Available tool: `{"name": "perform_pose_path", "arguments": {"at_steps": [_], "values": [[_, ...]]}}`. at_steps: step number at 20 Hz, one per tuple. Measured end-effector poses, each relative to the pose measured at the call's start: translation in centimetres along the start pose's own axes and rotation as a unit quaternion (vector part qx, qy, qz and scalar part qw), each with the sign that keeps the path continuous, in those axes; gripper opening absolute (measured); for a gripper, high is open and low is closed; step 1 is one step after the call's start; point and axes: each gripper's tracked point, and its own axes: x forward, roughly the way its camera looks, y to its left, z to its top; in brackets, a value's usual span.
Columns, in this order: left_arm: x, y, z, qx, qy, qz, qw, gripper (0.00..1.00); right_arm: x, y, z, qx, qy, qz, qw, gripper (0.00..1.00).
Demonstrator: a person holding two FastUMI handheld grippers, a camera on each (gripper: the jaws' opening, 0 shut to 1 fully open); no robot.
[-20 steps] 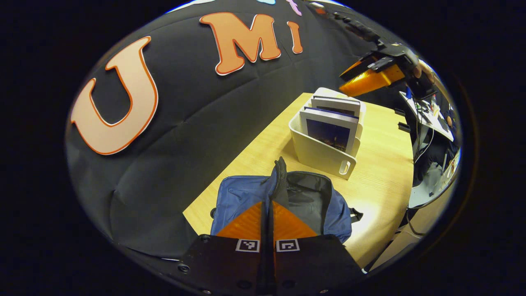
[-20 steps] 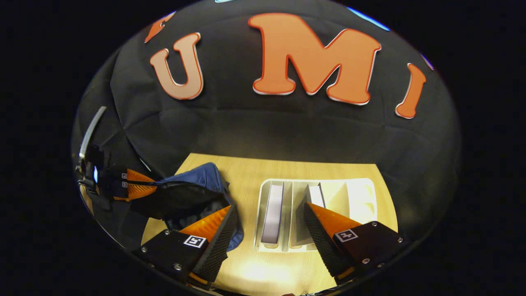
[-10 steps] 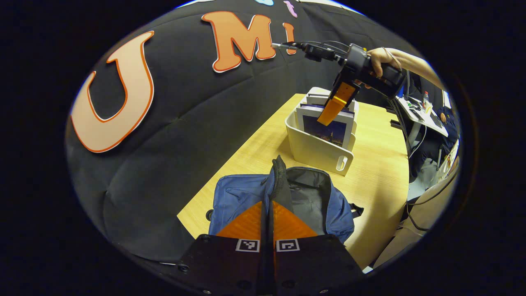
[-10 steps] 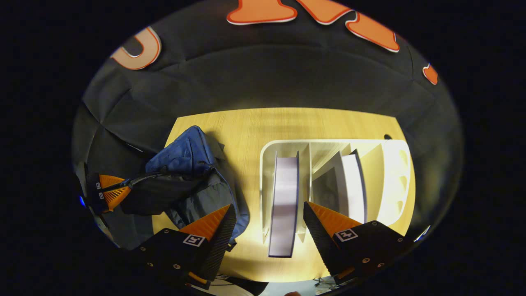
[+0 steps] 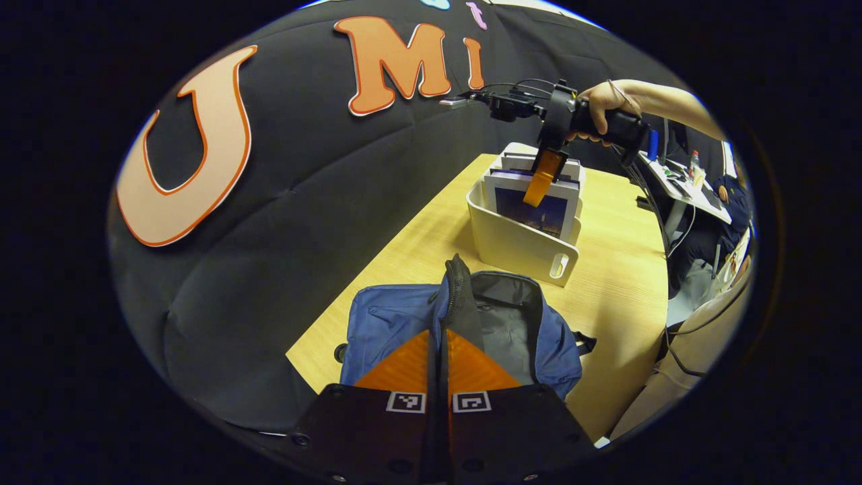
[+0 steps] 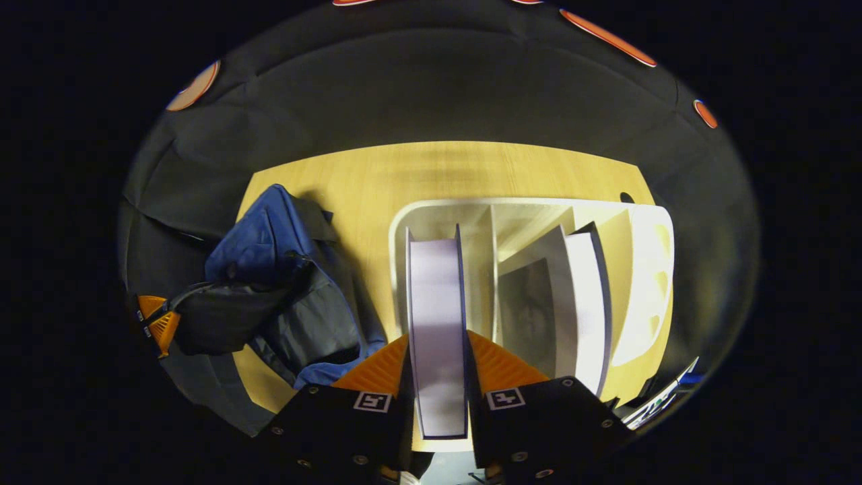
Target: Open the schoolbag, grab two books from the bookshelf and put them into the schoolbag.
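Observation:
The blue schoolbag lies on the wooden table with its grey inside showing. My left gripper is shut on the bag's black zipper flap and holds it up. The white bookshelf stands beyond the bag with two books upright in it. My right gripper points down into the bookshelf, its fingers pressed on both sides of a white-paged book. A second book leans in the slot to the right. In the left gripper view the right gripper sits at the front book.
The schoolbag lies left of the shelf, with the left gripper at its flap. A hand holds the right gripper above the shelf. Bare table lies right of the bag and shelf. A cluttered desk stands beyond the table's far edge.
My right gripper has come down onto the shelf and its open fingers have shut on the left book. The left gripper keeps holding the flap in place.

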Motion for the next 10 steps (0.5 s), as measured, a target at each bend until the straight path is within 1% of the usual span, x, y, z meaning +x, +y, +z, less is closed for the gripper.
{"name": "perform_pose_path", "arguments": {"at_steps": [3,5,8,10], "values": [[0.0,0.1,-0.2,-0.005,0.005,0.003,1.000,0.00,-0.4,-0.2,0.1,-0.002,-0.005,-0.006,1.000,0.32],[0.1,0.1,-0.3,-0.005,0.005,0.004,1.000,0.01,-0.5,-0.2,0.0,-0.008,-0.010,-0.011,1.000,0.31],[0.1,0.1,-0.3,-0.007,0.007,0.005,1.000,0.00,-1.5,-0.1,0.4,0.000,-0.032,-0.005,0.999,0.31],[0.0,0.2,-0.3,-0.008,0.007,0.006,1.000,0.00,-3.4,-0.2,0.6,0.007,-0.045,-0.002,0.999,0.31]]}}
